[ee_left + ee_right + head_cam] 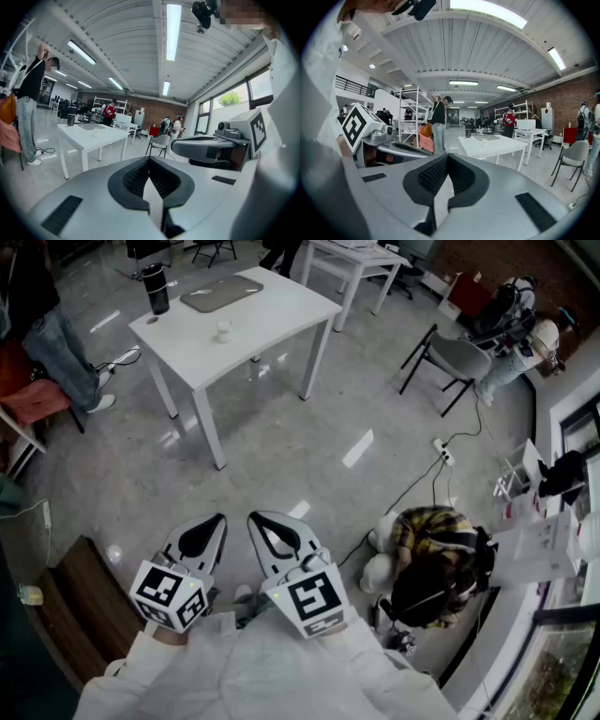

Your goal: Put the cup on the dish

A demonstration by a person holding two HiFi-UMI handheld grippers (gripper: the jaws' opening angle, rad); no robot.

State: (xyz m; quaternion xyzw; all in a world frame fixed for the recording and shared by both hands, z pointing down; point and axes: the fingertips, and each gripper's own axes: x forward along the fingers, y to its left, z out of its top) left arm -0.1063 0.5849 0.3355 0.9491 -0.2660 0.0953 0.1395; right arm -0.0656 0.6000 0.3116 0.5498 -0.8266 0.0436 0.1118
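Observation:
A small white cup (223,331) stands on a white table (272,310) far ahead, near a flat grey dish (221,292) and a black tumbler (156,289). My left gripper (202,538) and right gripper (277,535) are held side by side close to my body, well short of the table. Both are shut with nothing between the jaws. In the right gripper view the cup (484,142) and dish (487,138) appear small beyond the right gripper (448,157). The left gripper view shows the left gripper (150,159) with the table (93,136) off to the left.
Open grey floor lies between me and the table. A person (436,563) crouches at my right beside a cable and power strip (442,454). A grey chair (455,357) stands at the back right, a second white table (352,259) behind, and a brown bench (84,606) at my left.

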